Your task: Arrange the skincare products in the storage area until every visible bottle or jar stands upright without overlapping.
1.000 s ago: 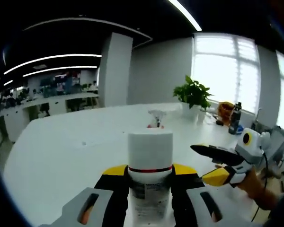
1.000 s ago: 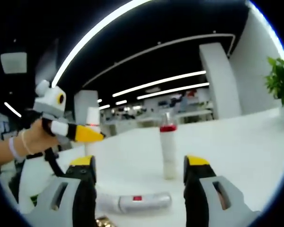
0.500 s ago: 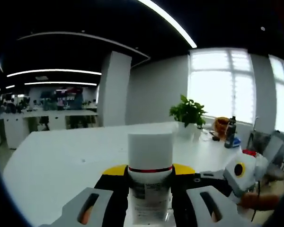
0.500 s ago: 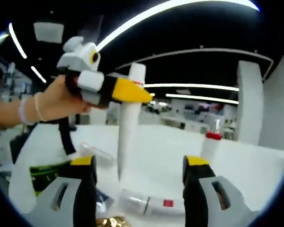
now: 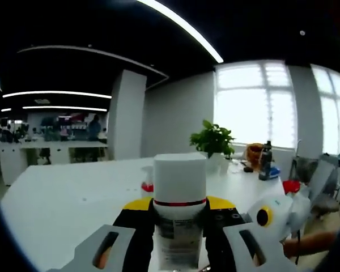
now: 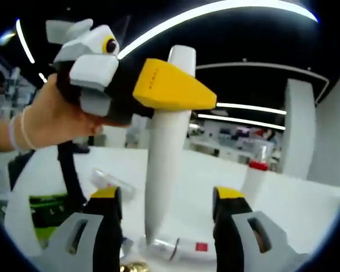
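— Your left hand-held gripper (image 5: 179,218) is clamped on the tall white bottle (image 5: 179,195): the yellow-tipped jaws press its sides just below the thin red band under the white cap. In the right gripper view the same left hand-held gripper (image 6: 181,93) comes in from the left, with your hand (image 6: 51,122) around its grip, and the bottle (image 6: 164,164) hangs from it, narrowing toward its lower end above the counter (image 6: 306,204).

— And your right hand-held gripper?

— Your right hand-held gripper (image 6: 165,201) has its jaws apart with nothing between the pads; the held bottle is ahead of them, in line with the gap. In the left gripper view its white body (image 5: 277,215) shows at the lower right.

— What else sits on the counter (image 5: 62,192)?

— A white bottle lying on its side (image 6: 178,248), with a small red mark, is just beyond your right jaws. A clear tube (image 6: 110,182) lies tilted to the left of it. A slim white bottle with a red collar (image 6: 255,175) stands upright further right; in the left gripper view it peeks out just left of the held bottle (image 5: 148,182). A green-printed package (image 6: 48,209) sits at the left edge, and something gold (image 6: 133,265) shows at the bottom. A potted plant (image 5: 214,141) stands far back by the window (image 5: 255,102).
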The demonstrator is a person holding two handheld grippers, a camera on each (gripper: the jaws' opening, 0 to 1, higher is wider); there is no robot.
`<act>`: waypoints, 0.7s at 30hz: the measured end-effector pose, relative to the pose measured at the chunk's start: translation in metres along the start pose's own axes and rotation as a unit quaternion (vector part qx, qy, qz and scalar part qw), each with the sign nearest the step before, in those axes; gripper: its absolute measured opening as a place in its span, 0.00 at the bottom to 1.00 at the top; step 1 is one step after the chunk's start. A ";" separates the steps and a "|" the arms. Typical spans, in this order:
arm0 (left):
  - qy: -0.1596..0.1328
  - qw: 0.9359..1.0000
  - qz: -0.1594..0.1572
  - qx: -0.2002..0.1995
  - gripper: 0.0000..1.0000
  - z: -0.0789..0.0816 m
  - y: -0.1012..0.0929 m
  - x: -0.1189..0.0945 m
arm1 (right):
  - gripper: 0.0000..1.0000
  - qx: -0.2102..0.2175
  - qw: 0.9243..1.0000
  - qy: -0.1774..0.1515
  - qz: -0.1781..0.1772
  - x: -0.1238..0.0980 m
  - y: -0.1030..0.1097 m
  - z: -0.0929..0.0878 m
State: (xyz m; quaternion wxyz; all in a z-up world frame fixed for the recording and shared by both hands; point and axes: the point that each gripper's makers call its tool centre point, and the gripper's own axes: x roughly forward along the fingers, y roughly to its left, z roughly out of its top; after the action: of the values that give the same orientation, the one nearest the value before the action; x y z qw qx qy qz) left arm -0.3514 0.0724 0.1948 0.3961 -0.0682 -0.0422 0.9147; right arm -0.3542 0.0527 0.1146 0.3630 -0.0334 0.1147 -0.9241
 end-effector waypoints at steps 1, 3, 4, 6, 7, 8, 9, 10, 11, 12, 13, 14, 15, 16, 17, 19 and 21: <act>-0.002 1.000 -0.001 0.001 0.34 0.000 -0.002 0.000 | 0.62 0.003 1.000 -0.003 -0.002 -0.001 -0.001 0.001; -0.005 1.000 -0.003 0.004 0.34 0.000 -0.006 0.000 | 0.61 0.007 1.000 -0.008 -0.003 -0.001 -0.001 0.002; -0.006 1.000 -0.003 0.006 0.34 0.000 -0.008 0.000 | 0.60 0.005 1.000 -0.007 -0.007 -0.002 -0.002 0.002; -0.007 1.000 -0.003 0.011 0.34 0.000 -0.011 -0.001 | 0.56 0.001 1.000 -0.005 -0.012 -0.004 -0.003 0.002; -0.008 1.000 -0.002 0.014 0.34 0.001 -0.012 -0.001 | 0.54 0.002 1.000 -0.009 -0.014 -0.004 -0.005 0.003; -0.010 1.000 -0.002 0.016 0.34 0.002 -0.013 -0.001 | 0.51 0.003 1.000 -0.014 -0.014 -0.005 -0.006 0.005; -0.011 1.000 -0.002 0.018 0.34 0.002 -0.014 -0.001 | 0.48 0.004 1.000 -0.016 -0.015 -0.005 -0.006 0.006; -0.012 1.000 -0.003 0.019 0.34 0.003 -0.015 -0.002 | 0.45 0.004 1.000 -0.018 -0.015 -0.006 -0.006 0.007; -0.014 1.000 -0.003 0.019 0.34 0.004 -0.016 -0.002 | 0.42 0.003 1.000 -0.019 -0.016 -0.006 -0.006 0.007; -0.015 1.000 -0.005 0.020 0.34 0.005 -0.017 -0.002 | 0.38 0.000 1.000 -0.020 -0.016 -0.007 -0.006 0.008; -0.016 1.000 -0.006 0.020 0.34 0.005 -0.018 -0.002 | 0.35 0.000 1.000 -0.020 -0.017 -0.007 -0.006 0.008; -0.018 1.000 -0.006 0.023 0.34 0.006 -0.019 -0.002 | 0.33 0.000 1.000 -0.023 -0.018 -0.008 -0.007 0.009; -0.020 0.999 -0.006 0.026 0.34 0.007 -0.020 -0.002 | 0.31 0.000 1.000 -0.024 -0.020 -0.009 -0.008 0.010; -0.023 0.999 -0.005 0.028 0.34 0.008 -0.020 -0.002 | 0.30 0.001 0.999 -0.026 -0.022 -0.009 -0.009 0.010; -0.024 0.999 -0.005 0.030 0.34 0.009 -0.020 -0.002 | 0.28 0.001 0.999 -0.027 -0.025 -0.009 -0.011 0.011; -0.029 0.999 -0.005 0.032 0.34 0.011 -0.021 -0.002 | 0.21 -0.002 0.999 -0.029 -0.030 -0.008 -0.015 0.011; -0.034 0.999 -0.007 0.031 0.34 0.012 -0.022 -0.003 | 0.14 -0.011 0.999 -0.028 -0.042 -0.009 -0.020 0.012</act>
State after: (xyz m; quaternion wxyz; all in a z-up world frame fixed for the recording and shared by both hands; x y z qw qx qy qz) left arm -0.3358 0.0853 0.2097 0.4028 -0.0248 -0.0279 0.9145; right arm -0.3594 0.0704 0.1313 0.3266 -0.0675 0.1133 -0.9359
